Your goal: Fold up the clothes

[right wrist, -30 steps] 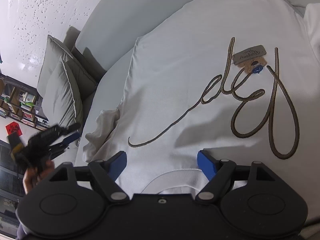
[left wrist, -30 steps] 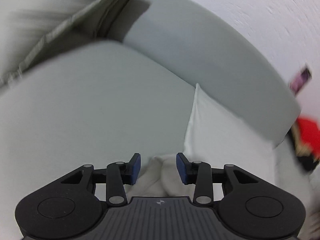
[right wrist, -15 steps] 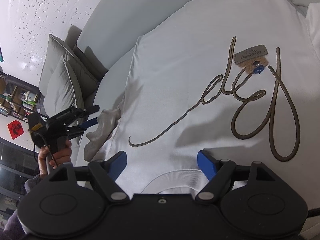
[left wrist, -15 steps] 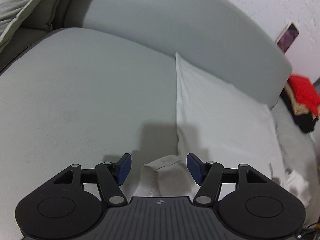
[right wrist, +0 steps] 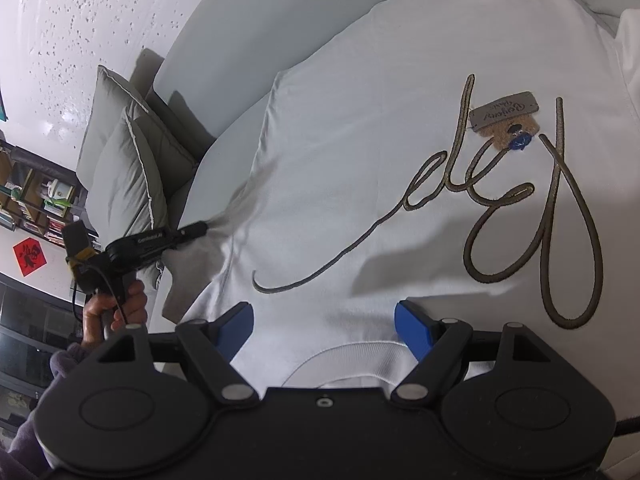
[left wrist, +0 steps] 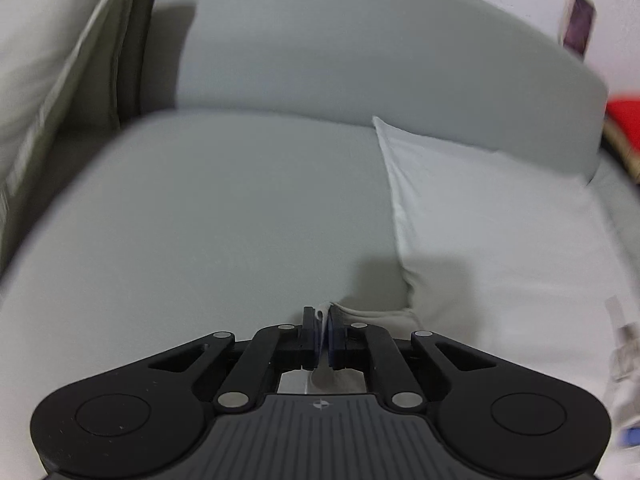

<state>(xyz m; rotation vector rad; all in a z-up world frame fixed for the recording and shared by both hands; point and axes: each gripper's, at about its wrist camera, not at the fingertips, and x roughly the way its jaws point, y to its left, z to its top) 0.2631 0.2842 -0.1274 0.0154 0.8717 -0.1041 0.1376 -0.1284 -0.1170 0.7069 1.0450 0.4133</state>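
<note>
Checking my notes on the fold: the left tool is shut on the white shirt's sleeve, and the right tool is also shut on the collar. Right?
Not quite. The left tool is shut on the white shirt's sleeve, but the right tool is open: the right wrist view shows its blue pads standing wide apart above the collar, gripping nothing.

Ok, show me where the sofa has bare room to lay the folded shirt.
Free: the bare seat between the cushions and the shirt's side edge, below the backrest. Crowded: the shirt covers the rest.
</note>
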